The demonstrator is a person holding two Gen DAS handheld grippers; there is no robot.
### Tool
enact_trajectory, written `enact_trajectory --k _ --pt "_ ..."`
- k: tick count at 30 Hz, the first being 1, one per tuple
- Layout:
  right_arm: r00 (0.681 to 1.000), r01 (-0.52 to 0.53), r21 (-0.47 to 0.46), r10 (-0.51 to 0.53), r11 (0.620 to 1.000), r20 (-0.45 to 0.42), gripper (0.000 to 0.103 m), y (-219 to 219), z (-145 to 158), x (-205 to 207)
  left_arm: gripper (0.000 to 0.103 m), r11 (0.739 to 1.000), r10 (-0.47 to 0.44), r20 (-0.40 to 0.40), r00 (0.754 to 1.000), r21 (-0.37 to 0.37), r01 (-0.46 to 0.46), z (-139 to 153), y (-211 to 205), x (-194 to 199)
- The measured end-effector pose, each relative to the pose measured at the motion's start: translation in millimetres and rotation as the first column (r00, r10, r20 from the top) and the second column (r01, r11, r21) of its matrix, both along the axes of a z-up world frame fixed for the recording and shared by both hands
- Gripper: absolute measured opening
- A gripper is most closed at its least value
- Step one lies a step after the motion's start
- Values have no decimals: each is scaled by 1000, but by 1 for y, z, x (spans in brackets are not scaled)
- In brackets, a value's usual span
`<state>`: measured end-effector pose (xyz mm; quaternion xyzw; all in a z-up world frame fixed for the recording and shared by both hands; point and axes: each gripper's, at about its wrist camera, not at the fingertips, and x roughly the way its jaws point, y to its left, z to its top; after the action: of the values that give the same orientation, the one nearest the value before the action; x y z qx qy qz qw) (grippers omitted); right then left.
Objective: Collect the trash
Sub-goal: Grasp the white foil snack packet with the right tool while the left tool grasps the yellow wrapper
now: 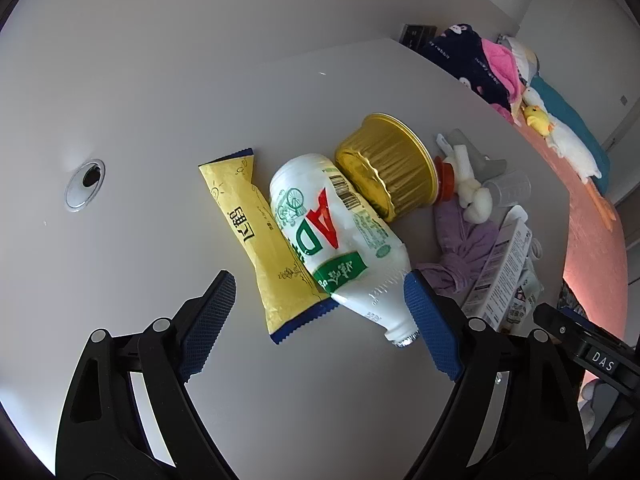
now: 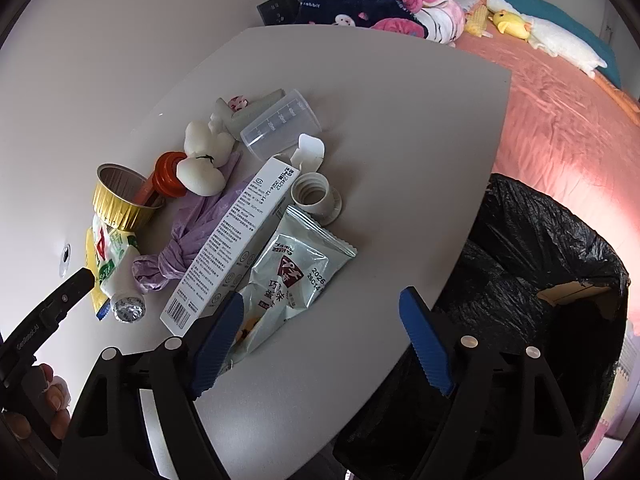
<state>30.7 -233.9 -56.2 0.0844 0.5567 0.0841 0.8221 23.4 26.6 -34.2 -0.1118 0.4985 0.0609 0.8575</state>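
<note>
On the white table (image 1: pixel 160 100) lie a yellow wrapper (image 1: pixel 256 236) and a white AD bottle (image 1: pixel 332 232) side by side, with a gold foil cup (image 1: pixel 388 164) tipped against the bottle. My left gripper (image 1: pixel 320 320) is open just above them; the wrapper's end and the bottle's neck lie between its blue pads, the right pad close to the neck. In the right wrist view a silver snack packet (image 2: pixel 296 268) rests beside a long white box (image 2: pixel 236 240). My right gripper (image 2: pixel 322 340) is open over the table's edge, its left finger overlapping the packet.
More litter sits behind: a purple bag (image 2: pixel 192 236), an orange cap (image 2: pixel 170 174), a white foam piece (image 2: pixel 200 160), a measuring cup (image 2: pixel 276 128), a white screw cap (image 2: pixel 316 196). A black trash bag (image 2: pixel 540 280) stands open beside the table's right edge. A pink bed (image 2: pixel 560 120) lies beyond.
</note>
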Motion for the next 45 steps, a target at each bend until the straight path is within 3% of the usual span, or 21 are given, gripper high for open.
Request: enact_trajectory --k 7,10,12,18,21,22,25,30,33,42,45 --pt "1000 -20 -23 20 1000 -10 81 12 -8 11 83 1000 -2 -19 1000 0 2 -4 1 18" --pt "999 -33 -42 33 999 -17 74 18 -12 15 83 1000 5 -21 1000 21 -5 -6 2 23" --pt "999 -40 -31 39 999 -29 68 20 -16 18 83 1000 25 -18 1000 -3 -26 -7 8 24" --pt "998 -64 -67 64 996 -1 63 28 -16 21 83 998 65 -27 997 -14 -66 -10 22 21" --pt "996 -82 -129 87 988 29 37 35 -15 20 83 997 78 -31 996 -14 -79 -12 27 18" --pt "996 -79 -150 85 986 33 23 37 -15 21 83 996 83 -31 996 -11 -83 -12 28 18" --pt "995 -82 -150 89 985 42 22 36 -16 22 83 996 94 -33 995 -8 -94 -14 32 15" --pt "994 -84 -162 94 983 53 22 39 -16 22 54 991 114 -35 993 -67 -117 -19 42 14" --pt "994 -83 -162 94 983 57 22 38 -16 23 45 985 139 -29 990 -103 -141 -20 50 12" --pt "993 -85 -168 96 982 62 22 40 -15 18 45 973 191 -57 980 -118 -196 -29 63 14" --pt "993 -88 -170 100 982 62 22 40 -15 18 38 978 179 -60 982 -93 -184 -34 59 15"
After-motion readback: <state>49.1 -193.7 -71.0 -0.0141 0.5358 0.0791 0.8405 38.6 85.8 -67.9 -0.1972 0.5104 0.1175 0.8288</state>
